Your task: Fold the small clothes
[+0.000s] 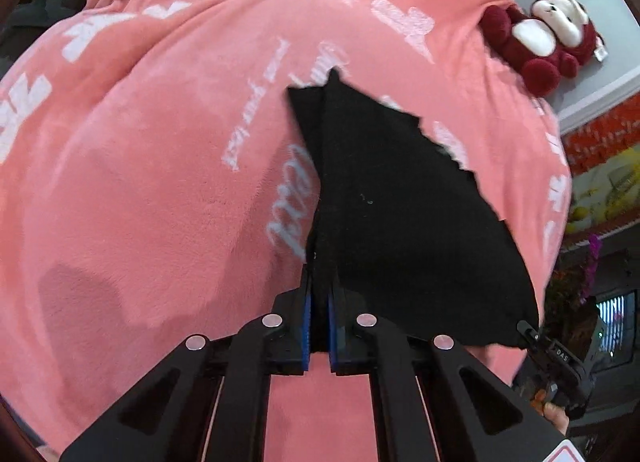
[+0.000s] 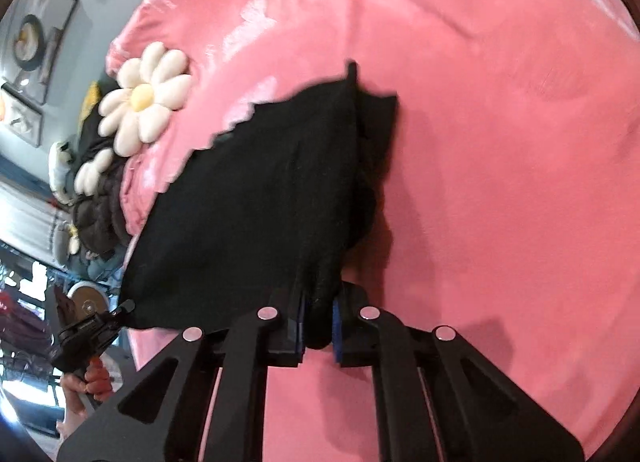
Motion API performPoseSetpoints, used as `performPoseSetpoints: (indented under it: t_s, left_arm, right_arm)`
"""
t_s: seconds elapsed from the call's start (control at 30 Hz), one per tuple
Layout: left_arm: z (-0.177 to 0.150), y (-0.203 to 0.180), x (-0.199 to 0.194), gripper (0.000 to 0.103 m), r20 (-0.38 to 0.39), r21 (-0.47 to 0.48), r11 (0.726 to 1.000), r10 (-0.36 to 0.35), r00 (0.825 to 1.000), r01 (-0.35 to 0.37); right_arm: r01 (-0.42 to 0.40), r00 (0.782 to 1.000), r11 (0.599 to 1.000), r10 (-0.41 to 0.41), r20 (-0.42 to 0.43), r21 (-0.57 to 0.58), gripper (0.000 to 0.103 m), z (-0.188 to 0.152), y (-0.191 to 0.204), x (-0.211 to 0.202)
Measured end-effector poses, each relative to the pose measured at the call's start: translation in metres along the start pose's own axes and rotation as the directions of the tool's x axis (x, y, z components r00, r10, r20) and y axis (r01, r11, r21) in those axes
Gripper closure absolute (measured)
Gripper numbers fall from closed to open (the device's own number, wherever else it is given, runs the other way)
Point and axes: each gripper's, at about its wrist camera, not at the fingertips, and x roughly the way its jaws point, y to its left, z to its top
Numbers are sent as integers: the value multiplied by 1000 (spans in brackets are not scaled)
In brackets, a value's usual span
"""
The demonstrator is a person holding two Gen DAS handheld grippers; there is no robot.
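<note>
A small black garment point(image 1: 392, 198) hangs stretched between my two grippers above a pink blanket point(image 1: 140, 182). My left gripper point(image 1: 319, 314) is shut on one corner of it; the cloth runs up and right to the other gripper point(image 1: 560, 358) at the right edge. In the right wrist view my right gripper point(image 2: 318, 322) is shut on the opposite corner of the black garment point(image 2: 248, 206), and the left gripper point(image 2: 88, 330) shows at the lower left, held by a hand. The garment has a scalloped upper edge and doubled layers.
The pink blanket point(image 2: 500, 142) with white print covers the surface. A dark red plush monkey point(image 1: 544, 38) lies at the far right edge. A white daisy cushion point(image 2: 144, 98) and dark clothes point(image 2: 100, 206) lie at the blanket's far end. Room furniture shows beyond.
</note>
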Motion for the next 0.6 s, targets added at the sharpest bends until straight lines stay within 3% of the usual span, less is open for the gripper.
performPoseSetpoints:
  t_s: [0.1,0.23,0.33,0.37,0.43,0.5,0.6]
  left_arm:
    - [-17,-2,-26,100,-42,29,1000,-6,999,7]
    - [-63,5,-42,100,-134,45,999,11,991,-5]
    - [-106,15,-39,100,-198,57,996,80,977,-69]
    - [-117,18,-35,100,-203,69,993,113,973,-101]
    - [-134,22,-25,100,-189,104,977,202,961,-185]
    - [-134,24,-26,100,-169,89,971,234,958,-222]
    - [-120,4,-45,88,-74,84,984,164,984,-157]
  right_arm:
    - [11,999,999,-12,-44,-42,95,-22,3,-26]
    - [51,990,998,-55,-133,-33,95,-71,-18,-36]
    - [99,969,995,-97,-225,-2,92,-112,-41,-25]
    - [160,958,987,-159,-240,-16,86,-122,-46,-19]
    - [260,941,965,-260,-216,-26,85,-124,-48,-19]
    - [251,960,968,-250,-123,-6,85,-116,-37,-37]
    - [224,974,968,-225,10,-115,85,-95,6,-54]
